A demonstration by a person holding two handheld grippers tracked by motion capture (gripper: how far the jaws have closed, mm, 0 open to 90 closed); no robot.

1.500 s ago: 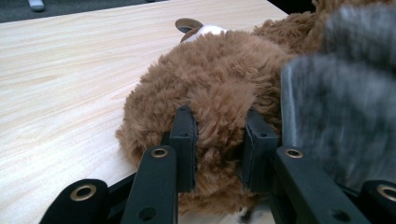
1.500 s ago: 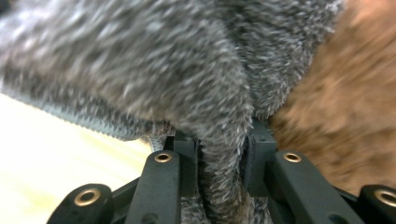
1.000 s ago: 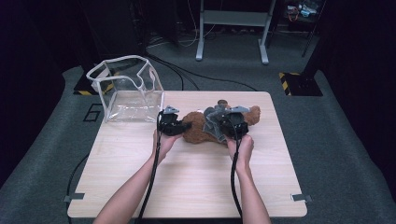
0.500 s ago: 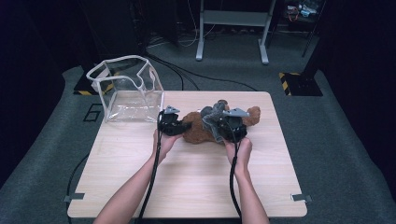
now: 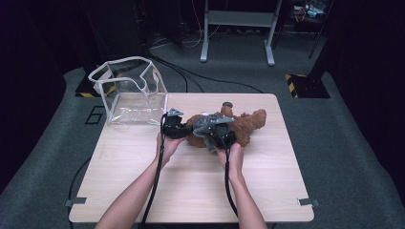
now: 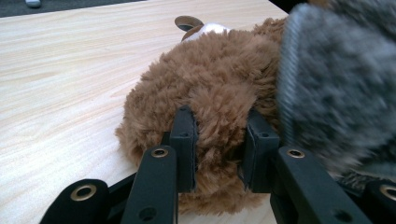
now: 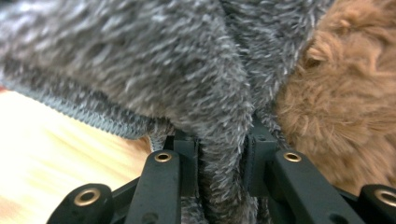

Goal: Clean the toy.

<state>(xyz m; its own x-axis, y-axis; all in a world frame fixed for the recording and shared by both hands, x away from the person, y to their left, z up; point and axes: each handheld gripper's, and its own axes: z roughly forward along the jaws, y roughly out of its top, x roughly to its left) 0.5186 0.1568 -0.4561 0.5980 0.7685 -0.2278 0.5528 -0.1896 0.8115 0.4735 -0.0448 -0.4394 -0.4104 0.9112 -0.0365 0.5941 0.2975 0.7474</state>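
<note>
— Since a second ago, right gripper [image 5: 220, 130] slid toward nine o'clock, dragging the grey knit [image 5: 206, 125] across the brown plush bear [image 5: 244, 126] mid-table.

— Hidden bits?

— The bear's face is under the knit; wool blurs the right gripper view.

— Grips?

— Right pinches a knit fold [image 7: 219, 154]. Left gripper [image 5: 173, 128], bear's nine o'clock end, clamps fur [image 6: 219, 140].

Bright tabletop, dark surroundings (close-ups blurred)
</note>
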